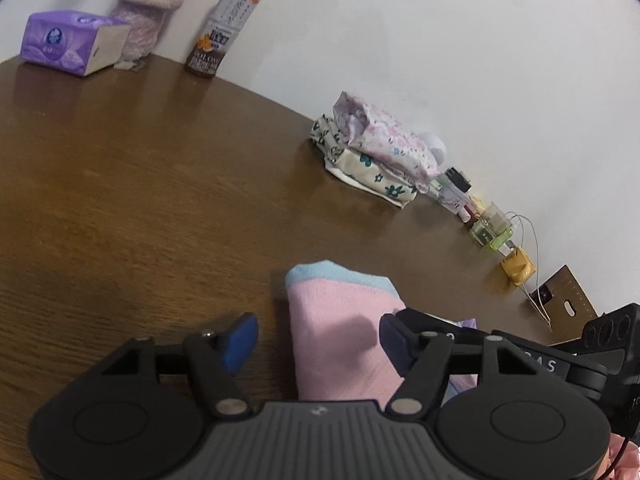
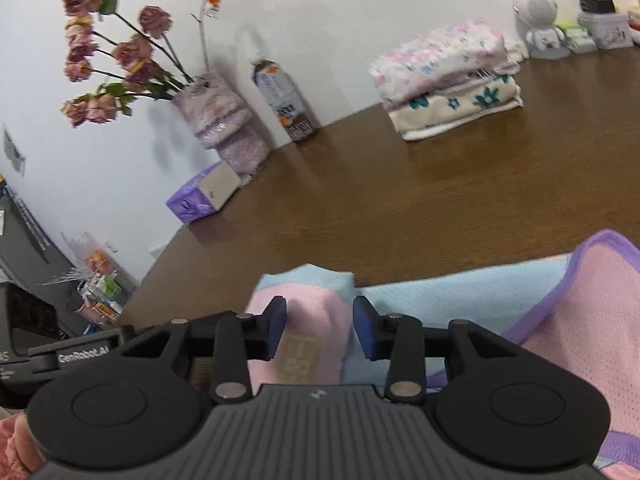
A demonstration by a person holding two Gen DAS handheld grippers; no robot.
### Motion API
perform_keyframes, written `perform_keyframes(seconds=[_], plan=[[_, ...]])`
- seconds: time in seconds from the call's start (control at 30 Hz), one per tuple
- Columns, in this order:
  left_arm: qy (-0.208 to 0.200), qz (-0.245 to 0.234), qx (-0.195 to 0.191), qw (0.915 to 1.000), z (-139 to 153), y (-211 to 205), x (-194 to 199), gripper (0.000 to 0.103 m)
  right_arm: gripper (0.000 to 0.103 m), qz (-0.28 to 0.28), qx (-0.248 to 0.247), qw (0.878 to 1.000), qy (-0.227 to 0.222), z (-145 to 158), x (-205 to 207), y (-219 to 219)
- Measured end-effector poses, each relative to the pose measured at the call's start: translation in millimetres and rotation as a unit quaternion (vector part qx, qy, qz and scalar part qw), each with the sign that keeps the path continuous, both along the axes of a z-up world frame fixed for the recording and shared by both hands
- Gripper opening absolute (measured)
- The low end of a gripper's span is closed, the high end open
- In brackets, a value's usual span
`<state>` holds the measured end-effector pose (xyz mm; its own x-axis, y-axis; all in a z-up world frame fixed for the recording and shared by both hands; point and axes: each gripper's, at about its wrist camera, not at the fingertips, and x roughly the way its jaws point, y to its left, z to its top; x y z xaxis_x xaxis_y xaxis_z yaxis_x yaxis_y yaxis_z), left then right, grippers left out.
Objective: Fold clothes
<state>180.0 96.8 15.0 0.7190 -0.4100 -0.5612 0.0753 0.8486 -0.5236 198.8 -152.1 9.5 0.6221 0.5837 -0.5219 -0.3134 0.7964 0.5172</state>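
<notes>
A pink mesh garment with light blue and purple trim lies on the brown table, partly folded. In the left wrist view my left gripper is open, its blue pads on either side of the folded pink edge without pinching it. In the right wrist view the same garment spreads to the right, with a pink fold and a tan label between the pads. My right gripper is open around that fold. The right gripper's body shows at the right of the left wrist view.
A stack of folded floral clothes sits by the wall. A purple tissue box, a drink bottle, a fuzzy vase of flowers and small bottles line the table's far edge.
</notes>
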Motion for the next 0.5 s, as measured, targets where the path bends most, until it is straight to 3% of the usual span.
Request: perform_keyframes(seconds=[0.1, 0.3, 0.43, 0.47, 0.5], plan=[[0.000, -0.006, 0.002, 1.0000, -0.1, -3.4, 1.3, 0.054, 0.030, 0.003, 0.000, 1.000, 0.003, -5.1, 1.4, 3.1], [-0.002, 0.013, -0.003, 0.9999, 0.8, -2.8, 2.2, 0.058, 0.033, 0.002, 0.004, 1.000, -0.007, -4.1, -1.9, 1.4], [-0.016, 0.024, 0.009, 0.9995, 2.3, -4.7, 2.2, 0.040, 0.035, -0.007, 0.003, 1.000, -0.007, -4.4, 0.3, -0.5], [-0.019, 0.025, 0.010, 0.9995, 2.1, -4.8, 1.4, 0.040, 0.033, -0.006, 0.000, 1.000, -0.007, -5.2, 0.5, 0.8], [-0.022, 0.027, 0.011, 0.9993, 2.0, -4.9, 0.6, 0.047, 0.031, -0.004, -0.002, 1.000, -0.008, -5.5, 0.3, 2.0]])
